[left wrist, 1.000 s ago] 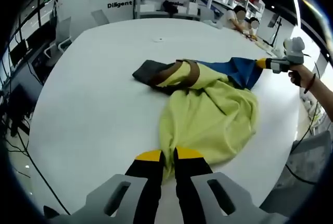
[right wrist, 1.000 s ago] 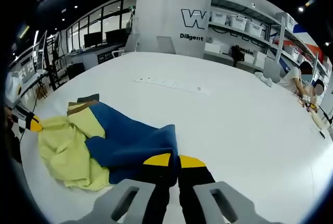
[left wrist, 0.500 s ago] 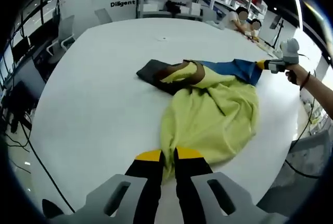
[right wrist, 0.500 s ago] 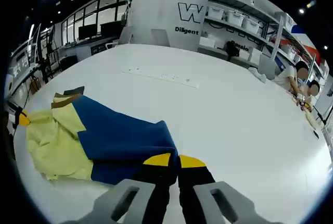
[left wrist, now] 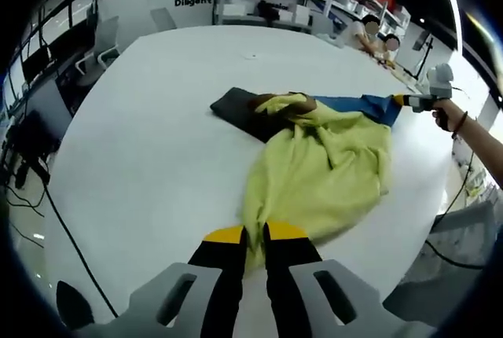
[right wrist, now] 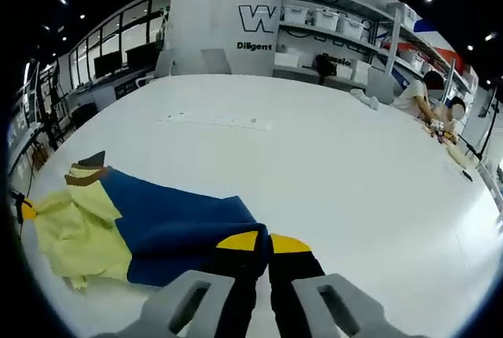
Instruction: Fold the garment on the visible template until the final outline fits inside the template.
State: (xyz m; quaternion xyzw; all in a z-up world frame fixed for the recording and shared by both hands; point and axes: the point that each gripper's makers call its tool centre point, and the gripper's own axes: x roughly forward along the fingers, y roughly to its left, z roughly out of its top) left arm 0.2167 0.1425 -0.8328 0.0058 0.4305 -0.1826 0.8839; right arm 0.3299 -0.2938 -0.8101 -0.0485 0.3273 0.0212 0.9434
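Garment (left wrist: 322, 165) lies stretched on the white table (left wrist: 149, 141), long axis running between our grippers: left gripper (left wrist: 253, 237) pinches the yellow end, right gripper (right wrist: 258, 245) pinches the blue end. No template outline that we can tell.

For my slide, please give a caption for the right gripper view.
Right claw shut on the blue part of a blue-and-yellow garment on a white table.

Left gripper (left wrist: 254, 234): black jaws, yellow tips, grey moulded body. Right gripper (right wrist: 258, 243): identical. Person's hand (left wrist: 445, 112): dark wristband.
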